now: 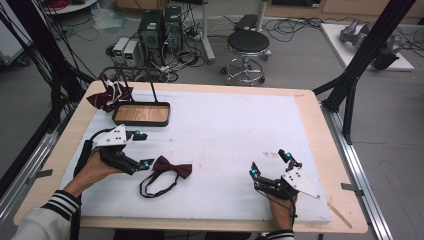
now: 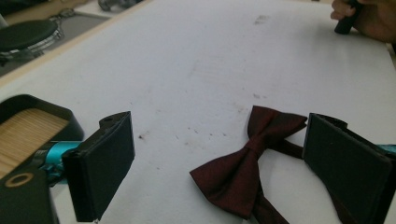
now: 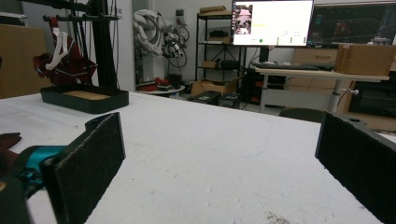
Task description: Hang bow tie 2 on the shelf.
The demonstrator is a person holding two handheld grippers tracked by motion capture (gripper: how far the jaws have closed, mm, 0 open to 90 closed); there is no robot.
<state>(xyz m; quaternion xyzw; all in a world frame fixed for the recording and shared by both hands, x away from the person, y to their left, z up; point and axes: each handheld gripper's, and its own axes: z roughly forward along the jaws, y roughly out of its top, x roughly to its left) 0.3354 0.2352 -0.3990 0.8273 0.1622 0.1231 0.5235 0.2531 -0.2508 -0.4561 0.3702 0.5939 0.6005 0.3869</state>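
Note:
A dark red bow tie (image 1: 172, 166) with a black strap loop lies flat on the white mat, near the front left. My left gripper (image 1: 142, 150) is open just to its left, one fingertip almost at the bow's left wing. In the left gripper view the bow tie (image 2: 250, 156) lies between the two spread jaws, nearer the right one. My right gripper (image 1: 270, 164) rests open on the mat at the front right with nothing between its jaws. A black tray (image 1: 141, 114) with a wooden bottom stands at the back left.
More dark red bow ties (image 1: 111, 95) hang from a black rack behind the tray; the same ties (image 3: 63, 58) and tray (image 3: 84, 100) appear far left in the right gripper view. The white mat (image 1: 225, 130) covers most of the wooden table.

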